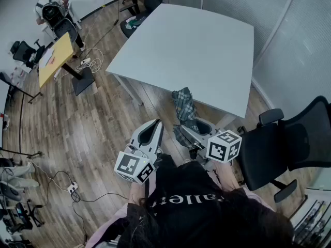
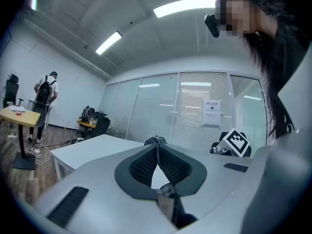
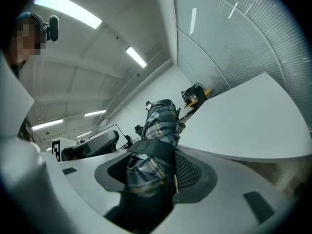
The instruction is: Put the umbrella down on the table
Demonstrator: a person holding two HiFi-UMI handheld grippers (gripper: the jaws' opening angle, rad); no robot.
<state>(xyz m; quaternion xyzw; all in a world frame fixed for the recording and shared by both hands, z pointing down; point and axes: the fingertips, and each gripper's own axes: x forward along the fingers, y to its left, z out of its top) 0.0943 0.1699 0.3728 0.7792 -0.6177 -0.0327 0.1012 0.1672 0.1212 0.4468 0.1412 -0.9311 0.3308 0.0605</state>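
Note:
A folded plaid umbrella (image 1: pixel 183 105) with a dark strap is clamped between my right gripper's (image 1: pixel 192 129) jaws, its free end pointing towards the near edge of the white table (image 1: pixel 191 50). In the right gripper view the umbrella (image 3: pixel 161 126) fills the jaws of that gripper (image 3: pixel 156 150), and the table (image 3: pixel 243 121) lies ahead to the right. My left gripper (image 1: pixel 155 124) hovers over the wooden floor just left of the umbrella, short of the table. Its jaws (image 2: pixel 157 143) meet at the tips with nothing between them.
A black office chair (image 1: pixel 289 143) stands close on the right by the table's corner. A yellow desk (image 1: pixel 54 58) and a person with a backpack (image 1: pixel 49 6) are at the far left. Cables and a power strip (image 1: pixel 72 187) lie on the floor to the left.

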